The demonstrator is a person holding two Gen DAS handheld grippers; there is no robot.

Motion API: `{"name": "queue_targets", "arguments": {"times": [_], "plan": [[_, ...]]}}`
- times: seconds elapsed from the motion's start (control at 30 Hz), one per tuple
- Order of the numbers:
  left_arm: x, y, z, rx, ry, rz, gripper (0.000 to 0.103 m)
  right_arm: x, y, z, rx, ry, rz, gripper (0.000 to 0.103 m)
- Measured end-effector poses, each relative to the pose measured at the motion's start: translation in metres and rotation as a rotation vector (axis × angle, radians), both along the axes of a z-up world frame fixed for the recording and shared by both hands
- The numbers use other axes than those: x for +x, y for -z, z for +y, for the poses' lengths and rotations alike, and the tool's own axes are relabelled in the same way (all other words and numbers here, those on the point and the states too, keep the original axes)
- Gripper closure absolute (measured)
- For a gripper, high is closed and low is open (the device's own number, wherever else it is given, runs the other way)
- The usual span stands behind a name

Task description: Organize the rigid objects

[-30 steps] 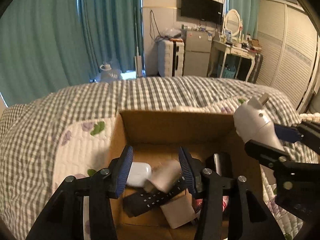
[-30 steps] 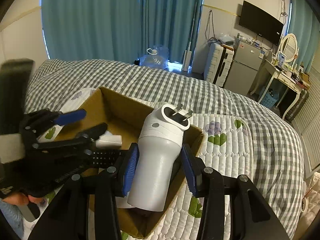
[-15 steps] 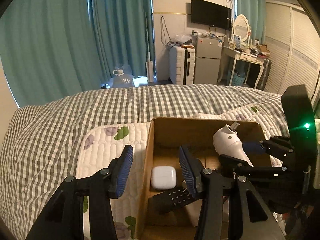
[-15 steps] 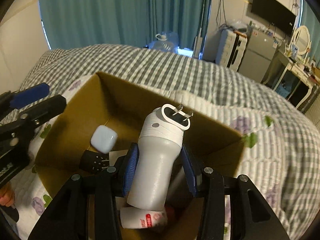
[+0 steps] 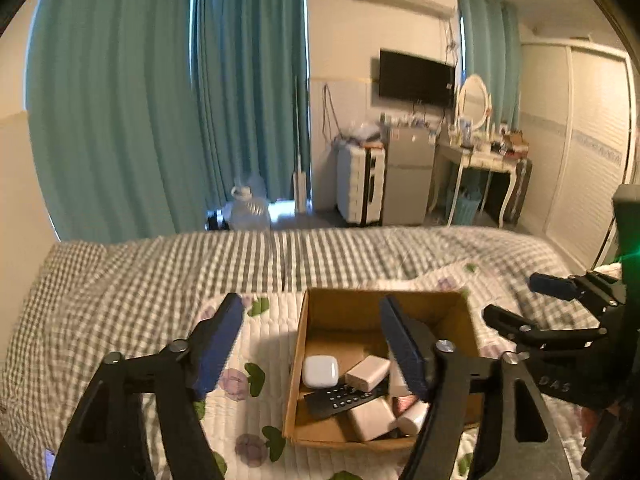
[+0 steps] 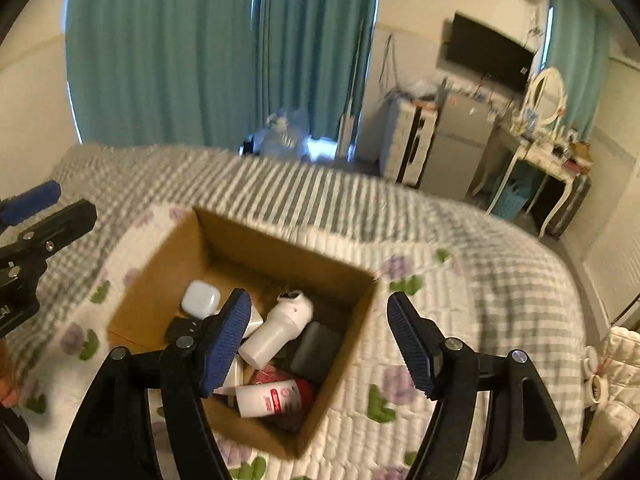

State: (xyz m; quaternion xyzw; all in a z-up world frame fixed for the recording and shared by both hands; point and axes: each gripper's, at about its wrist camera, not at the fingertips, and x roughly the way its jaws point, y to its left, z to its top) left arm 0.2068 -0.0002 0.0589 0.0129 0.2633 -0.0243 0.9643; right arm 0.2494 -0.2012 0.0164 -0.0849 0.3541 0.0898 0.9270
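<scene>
An open cardboard box (image 6: 168, 264) sits on the quilted bed and also shows in the left wrist view (image 5: 298, 360). Inside lie a white plug-in device (image 6: 276, 330), a white earbud case (image 6: 200, 299), a black remote (image 5: 340, 398), white adapters (image 5: 367, 372), a dark case (image 6: 316, 350) and a white tube with red print (image 6: 268, 398). My right gripper (image 6: 320, 340) is open and empty above the box. My left gripper (image 5: 314, 344) is open and empty, above the box's left wall.
The box rests on a white floral quilt (image 6: 400, 400) over a grey checked bedspread (image 5: 120, 280). Beyond the bed stand teal curtains (image 5: 120, 100), a water jug (image 5: 248, 210), a suitcase (image 5: 360, 188), a small fridge (image 5: 408, 176) and a dressing table (image 5: 480, 160).
My right gripper opened and let go of the white plug-in device, which now lies in the box. Both grippers have pulled up and back from the box.
</scene>
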Motion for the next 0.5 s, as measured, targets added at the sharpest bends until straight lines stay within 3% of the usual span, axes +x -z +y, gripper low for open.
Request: {"name": "queue_targets", "arguments": {"times": [0.07, 0.23, 0.4, 0.5], "plan": [[-0.018, -0.013, 0.000, -0.003, 0.001, -0.045, 0.010, -0.027, -0.025, -0.006, -0.008, 0.020, -0.063, 0.028], [-0.062, -0.023, 0.002, -0.043, -0.009, -0.140, 0.002, -0.082, -0.056, -0.018, 0.036, 0.052, -0.167, 0.009], [-0.075, -0.007, -0.003, 0.019, -0.023, -0.175, 0.000, -0.105, -0.041, -0.023, 0.048, 0.095, -0.191, 0.000], [-0.080, 0.007, -0.005, 0.035, -0.033, -0.200, 0.000, -0.113, -0.025, -0.022, 0.043, 0.093, -0.239, 0.000]]}}
